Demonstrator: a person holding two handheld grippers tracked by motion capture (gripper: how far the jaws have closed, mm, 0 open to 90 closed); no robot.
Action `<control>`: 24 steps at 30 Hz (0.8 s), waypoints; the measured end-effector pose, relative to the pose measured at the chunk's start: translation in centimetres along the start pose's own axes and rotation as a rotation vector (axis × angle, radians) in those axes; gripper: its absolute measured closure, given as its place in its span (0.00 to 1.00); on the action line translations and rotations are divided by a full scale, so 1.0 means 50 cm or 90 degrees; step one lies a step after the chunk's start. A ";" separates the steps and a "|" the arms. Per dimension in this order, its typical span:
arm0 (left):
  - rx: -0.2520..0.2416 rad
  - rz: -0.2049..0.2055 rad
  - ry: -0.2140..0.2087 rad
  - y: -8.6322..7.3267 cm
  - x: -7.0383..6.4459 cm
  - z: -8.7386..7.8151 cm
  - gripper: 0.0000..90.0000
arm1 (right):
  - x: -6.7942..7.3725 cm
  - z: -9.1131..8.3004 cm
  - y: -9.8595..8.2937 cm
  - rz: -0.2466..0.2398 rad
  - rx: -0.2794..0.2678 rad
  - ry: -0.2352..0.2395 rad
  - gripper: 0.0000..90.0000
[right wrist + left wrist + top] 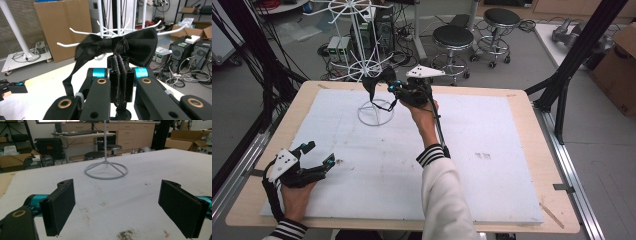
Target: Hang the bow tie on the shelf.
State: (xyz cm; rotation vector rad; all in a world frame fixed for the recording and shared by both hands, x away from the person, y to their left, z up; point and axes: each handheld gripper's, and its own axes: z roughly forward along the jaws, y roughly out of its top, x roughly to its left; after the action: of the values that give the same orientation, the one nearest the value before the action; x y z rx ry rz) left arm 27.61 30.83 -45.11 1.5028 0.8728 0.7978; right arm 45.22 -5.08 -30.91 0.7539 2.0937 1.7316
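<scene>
A black bow tie point(117, 47) with a loose strap point(379, 105) hangs from my right gripper point(121, 61), which is shut on its middle knot. That gripper point(398, 89) is held up over the far middle of the table, next to the white wire rack point(362, 50); the rack's hooks point(82, 32) show right behind the tie. My left gripper point(319, 156) rests low at the table's near left corner, jaws wide open with nothing between them point(117, 202). The rack's ring base point(106, 171) stands ahead of it.
A white foam sheet point(482, 145) covers the wooden table point(539, 165). Black stools point(453, 37) and computer boxes point(339, 47) stand on the floor beyond the far edge. Black frame posts point(579, 47) rise at the right.
</scene>
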 end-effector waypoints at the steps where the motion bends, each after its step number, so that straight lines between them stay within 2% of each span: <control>1: 0.000 0.000 0.000 0.000 0.000 0.000 0.16 | -0.002 0.002 -0.002 -0.002 0.001 -0.002 0.98; 6: 0.000 0.000 -0.001 0.000 0.000 0.000 0.16 | -0.005 0.012 -0.010 -0.002 0.024 -0.012 0.97; 16: 0.001 0.002 0.000 0.000 0.000 0.000 0.16 | -0.002 0.030 -0.022 -0.040 0.079 -0.038 0.97; 18: 0.001 0.002 0.000 0.000 0.000 0.000 0.16 | 0.000 0.036 -0.025 -0.055 0.095 -0.048 0.97; 23: 0.001 0.003 0.000 0.000 -0.001 0.000 0.16 | 0.001 0.040 -0.029 -0.062 0.107 -0.053 0.96; 24: 0.002 0.003 0.000 0.000 -0.001 0.000 0.16 | 0.001 0.041 -0.029 -0.064 0.111 -0.056 0.93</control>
State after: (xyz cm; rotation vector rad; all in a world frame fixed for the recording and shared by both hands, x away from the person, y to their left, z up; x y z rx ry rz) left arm 27.60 30.80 -45.10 1.5078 0.8703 0.8009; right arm 46.03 -3.58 -32.76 0.7441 2.2016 1.4520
